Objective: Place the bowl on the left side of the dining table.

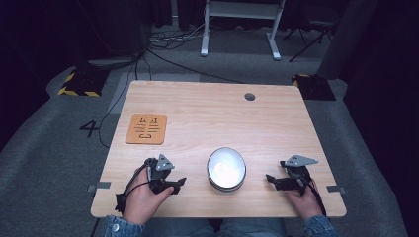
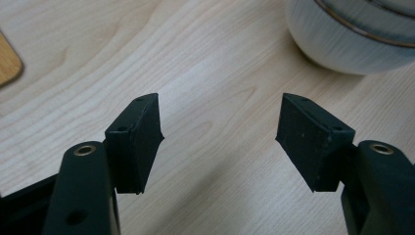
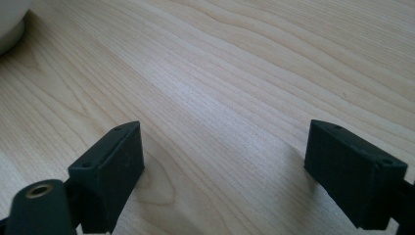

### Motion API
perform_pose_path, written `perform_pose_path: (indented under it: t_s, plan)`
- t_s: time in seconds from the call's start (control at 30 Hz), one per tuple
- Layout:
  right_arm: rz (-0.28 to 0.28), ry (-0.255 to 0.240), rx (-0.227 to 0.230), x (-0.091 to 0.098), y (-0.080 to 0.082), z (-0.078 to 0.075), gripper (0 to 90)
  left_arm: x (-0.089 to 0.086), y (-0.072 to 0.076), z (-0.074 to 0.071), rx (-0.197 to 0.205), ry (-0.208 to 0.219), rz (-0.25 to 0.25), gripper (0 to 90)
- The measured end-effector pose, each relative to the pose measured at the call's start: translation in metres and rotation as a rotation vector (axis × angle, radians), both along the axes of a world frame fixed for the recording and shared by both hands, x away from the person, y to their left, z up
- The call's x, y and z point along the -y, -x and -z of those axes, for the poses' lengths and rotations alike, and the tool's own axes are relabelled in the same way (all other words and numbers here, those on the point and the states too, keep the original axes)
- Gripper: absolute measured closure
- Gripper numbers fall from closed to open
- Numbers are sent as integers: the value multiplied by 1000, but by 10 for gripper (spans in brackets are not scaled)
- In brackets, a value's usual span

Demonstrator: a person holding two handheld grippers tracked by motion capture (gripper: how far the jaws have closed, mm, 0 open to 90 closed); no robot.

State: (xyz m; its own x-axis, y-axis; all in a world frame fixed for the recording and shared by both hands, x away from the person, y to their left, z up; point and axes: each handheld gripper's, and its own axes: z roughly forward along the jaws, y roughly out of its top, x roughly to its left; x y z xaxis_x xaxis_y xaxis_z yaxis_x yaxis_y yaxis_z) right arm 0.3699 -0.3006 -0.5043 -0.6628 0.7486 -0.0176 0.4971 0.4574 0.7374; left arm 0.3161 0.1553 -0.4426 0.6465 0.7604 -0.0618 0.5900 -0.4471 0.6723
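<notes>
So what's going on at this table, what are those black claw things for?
A person sits at a wooden table with a two-jaw gripper in each hand. The left gripper and the right gripper flank a stack of white bowls, one on each side, both pointing toward it. Both have open jaws with nothing between them, and neither touches the bowls. An orange-brown mat lies off to the left, untouched.

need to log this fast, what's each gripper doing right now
left gripper: open, nothing between its jaws, bowl close by
right gripper: open, nothing held, over bare table
</notes>
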Motion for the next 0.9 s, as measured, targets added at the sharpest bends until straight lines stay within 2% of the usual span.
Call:
perform_pose_path:
  t_s: [0.03,0.23,0.37,0.5,0.53,0.6,0.63,0.9]
  plan:
    - [2,1,0,0,0,0,144,1,1,-3,-8,10,-3,335]
    - [6,-1,1,0,1,0,144,6,3,-14,17,10,17,349]
    - [9,0,2,0,1,0,144,11,5,-22,14,47,41,349]
    - [9,0,1,0,1,0,144,15,5,-29,25,53,54,349]
    - [9,1,1,0,1,0,144,16,4,-31,39,45,57,351]
    - [9,0,1,0,1,0,144,20,3,-34,34,48,65,352]
    - [9,1,1,0,1,0,144,22,2,-36,48,43,68,352]
    - [8,1,2,0,1,0,144,38,-3,-48,58,51,114,351]
